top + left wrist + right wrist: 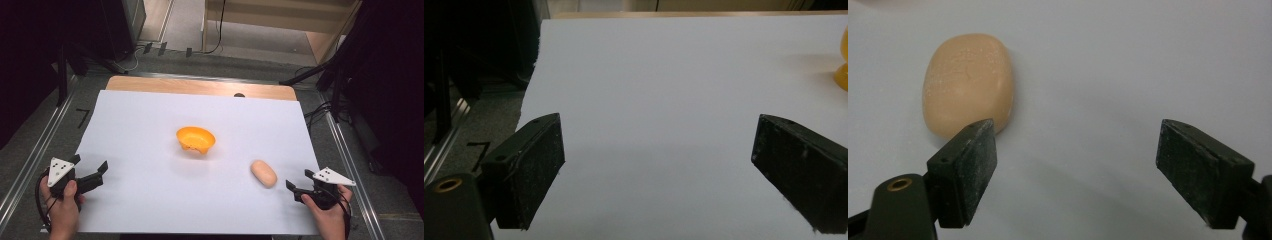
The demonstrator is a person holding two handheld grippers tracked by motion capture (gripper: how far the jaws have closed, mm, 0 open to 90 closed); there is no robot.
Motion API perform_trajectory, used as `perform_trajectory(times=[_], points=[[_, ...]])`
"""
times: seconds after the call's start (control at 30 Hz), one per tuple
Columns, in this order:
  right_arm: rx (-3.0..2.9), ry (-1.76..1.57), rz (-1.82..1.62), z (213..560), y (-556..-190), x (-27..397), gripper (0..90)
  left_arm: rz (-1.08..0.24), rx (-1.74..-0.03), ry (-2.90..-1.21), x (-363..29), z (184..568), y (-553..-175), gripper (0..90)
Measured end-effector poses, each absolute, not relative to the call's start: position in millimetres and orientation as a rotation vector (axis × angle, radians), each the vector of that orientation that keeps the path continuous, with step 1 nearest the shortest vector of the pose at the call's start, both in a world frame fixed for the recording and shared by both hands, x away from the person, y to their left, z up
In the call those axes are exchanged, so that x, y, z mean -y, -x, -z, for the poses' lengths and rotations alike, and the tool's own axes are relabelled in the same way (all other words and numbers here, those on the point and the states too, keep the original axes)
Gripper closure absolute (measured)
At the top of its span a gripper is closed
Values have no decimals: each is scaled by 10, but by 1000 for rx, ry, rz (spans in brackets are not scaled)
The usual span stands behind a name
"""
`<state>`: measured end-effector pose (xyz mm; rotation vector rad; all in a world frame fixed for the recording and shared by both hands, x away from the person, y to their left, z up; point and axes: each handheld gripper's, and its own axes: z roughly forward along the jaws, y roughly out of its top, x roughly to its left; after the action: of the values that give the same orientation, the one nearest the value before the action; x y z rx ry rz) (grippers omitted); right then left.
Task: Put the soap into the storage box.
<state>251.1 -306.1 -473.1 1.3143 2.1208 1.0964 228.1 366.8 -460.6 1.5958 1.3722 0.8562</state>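
Note:
An orange bowl [195,139] stands near the middle of the white sheet [150,200]; its edge shows at the right in the left gripper view [841,60]. A pale peach oval lump [263,173] lies right of centre on the sheet. My right gripper [299,182] is open just right of the lump, which lies ahead and left of its jaws [968,84]. My left gripper [91,167] is open near the sheet's left edge, with bare sheet between its jaws [659,165].
The white sheet covers a wooden table [200,86]. Metal rails [30,160] run along both sides. Cables [315,112] and dark stands lie beyond the far edge.

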Motion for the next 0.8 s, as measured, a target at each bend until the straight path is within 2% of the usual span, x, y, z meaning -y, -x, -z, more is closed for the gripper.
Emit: perform_trajectory(times=[0.37,0.57,0.63,0.8], points=[[-2226,-1318,-947,4653,-2670,2956,274,-856,-1371,-1598,-3667,4606,-2280,74],[-2284,-1292,-936,4559,-2767,2917,395,-856,-1372,-1597,-3668,4606,-2281,74],[-2342,-1281,-945,4532,-2797,2895,462,-855,-1370,-1597,-3668,4606,-2281,74],[-2419,-1223,-884,4495,-2855,2774,480,-854,-1369,-1596,-3668,4606,-2280,74]])
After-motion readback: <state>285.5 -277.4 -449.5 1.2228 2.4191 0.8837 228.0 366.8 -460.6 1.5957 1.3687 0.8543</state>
